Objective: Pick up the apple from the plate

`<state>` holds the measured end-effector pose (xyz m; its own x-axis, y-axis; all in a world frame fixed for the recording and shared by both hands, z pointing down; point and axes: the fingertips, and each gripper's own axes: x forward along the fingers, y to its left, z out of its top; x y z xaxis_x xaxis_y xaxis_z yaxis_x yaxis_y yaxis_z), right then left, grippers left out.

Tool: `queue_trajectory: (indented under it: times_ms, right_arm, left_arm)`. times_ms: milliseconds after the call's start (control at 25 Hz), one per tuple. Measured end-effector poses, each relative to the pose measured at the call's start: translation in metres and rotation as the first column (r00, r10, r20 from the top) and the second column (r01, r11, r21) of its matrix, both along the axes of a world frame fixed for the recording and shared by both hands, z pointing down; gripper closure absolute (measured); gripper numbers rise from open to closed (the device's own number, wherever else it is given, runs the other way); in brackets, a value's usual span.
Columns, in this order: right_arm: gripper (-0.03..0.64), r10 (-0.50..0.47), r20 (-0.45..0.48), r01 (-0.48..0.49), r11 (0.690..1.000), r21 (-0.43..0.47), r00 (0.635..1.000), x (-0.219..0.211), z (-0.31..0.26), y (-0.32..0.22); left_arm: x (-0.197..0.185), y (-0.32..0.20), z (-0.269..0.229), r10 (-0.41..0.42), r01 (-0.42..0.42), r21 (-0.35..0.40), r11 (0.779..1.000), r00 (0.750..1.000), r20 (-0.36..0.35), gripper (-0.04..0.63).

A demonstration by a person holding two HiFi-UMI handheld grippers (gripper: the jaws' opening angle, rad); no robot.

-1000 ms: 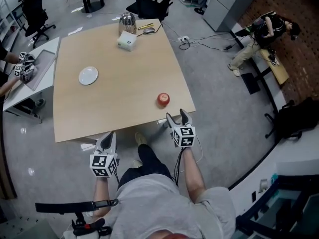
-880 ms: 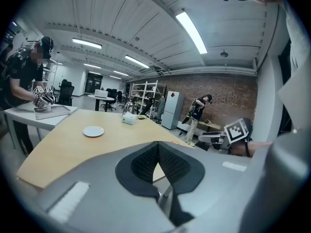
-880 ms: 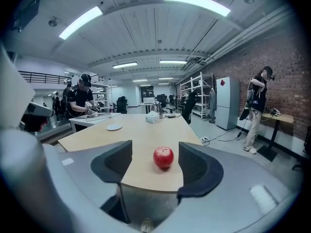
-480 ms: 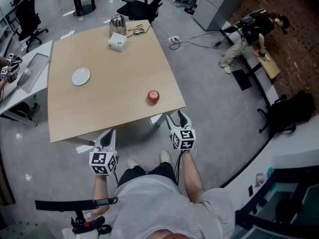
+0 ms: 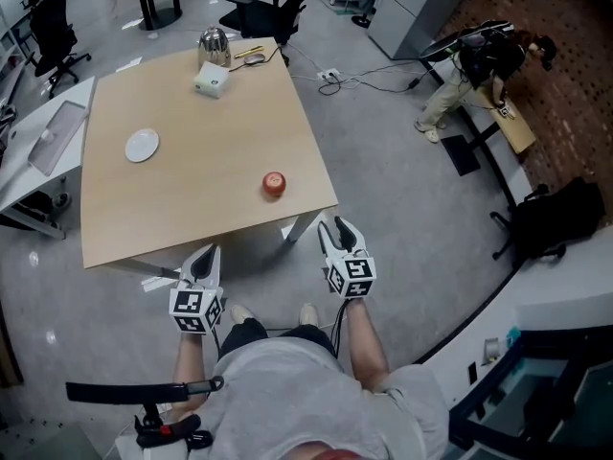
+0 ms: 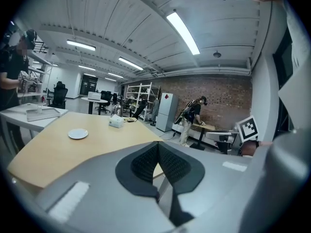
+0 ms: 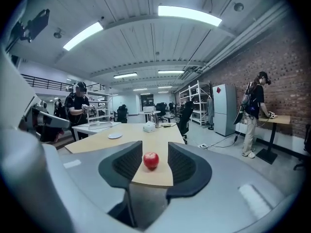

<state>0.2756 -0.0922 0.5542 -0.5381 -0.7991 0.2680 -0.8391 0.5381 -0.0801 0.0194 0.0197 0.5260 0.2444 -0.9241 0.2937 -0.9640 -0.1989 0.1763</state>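
You are holding both grippers just short of the table's (image 5: 192, 209) near edge. The left gripper's (image 5: 205, 254) jaws are sitting together on nothing. The right gripper's (image 5: 335, 228) jaws are standing apart and have just been closing, with nothing between them. The apple (image 5: 274, 183) is only showing through their gap, farther off. It is lying on the bare tabletop near the near right corner, round, red and glossy, with a small dip on top. The white plate (image 5: 142, 145) is sitting well apart, toward the far left. The left gripper's own body is blocking the apple from its view. At the far edge, the items beside the kettle (image 5: 213, 41) and white box (image 5: 212, 79) are too small to name.
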Motion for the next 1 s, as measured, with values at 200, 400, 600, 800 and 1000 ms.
queue_trajectory:
  times_ms: [200,400,600,800,1000]
  right_arm:
    - [0.480,-0.030,0.011,0.029,1.000,0.005,1.000,0.044,0.000,-0.002]
    - [0.524,-0.062,0.020,0.062,0.998,0.017,0.998,0.058,-0.014,-0.008]
    - [0.554,-0.084,0.044,0.083,0.996,0.027,0.996,0.080,-0.017,-0.007]
    - [0.572,-0.104,0.060,0.102,0.994,0.035,0.993,0.101,-0.021,-0.005]
    - [0.594,-0.126,0.071,0.122,0.991,0.047,0.990,0.119,-0.024,0.000]
  left_arm:
    - [0.050,-0.006,-0.002,-0.016,0.016,0.011,1.000,1.000,0.004,0.575]
    - [0.067,-0.016,-0.013,-0.042,0.041,0.020,0.999,0.999,0.009,0.575]
    - [0.092,-0.018,-0.012,-0.069,0.068,0.026,0.997,0.998,0.016,0.575]
    - [0.116,-0.018,-0.018,-0.088,0.087,0.038,0.996,0.996,0.027,0.575]
    - [0.138,-0.016,-0.021,-0.103,0.101,0.048,0.994,0.994,0.037,0.575]
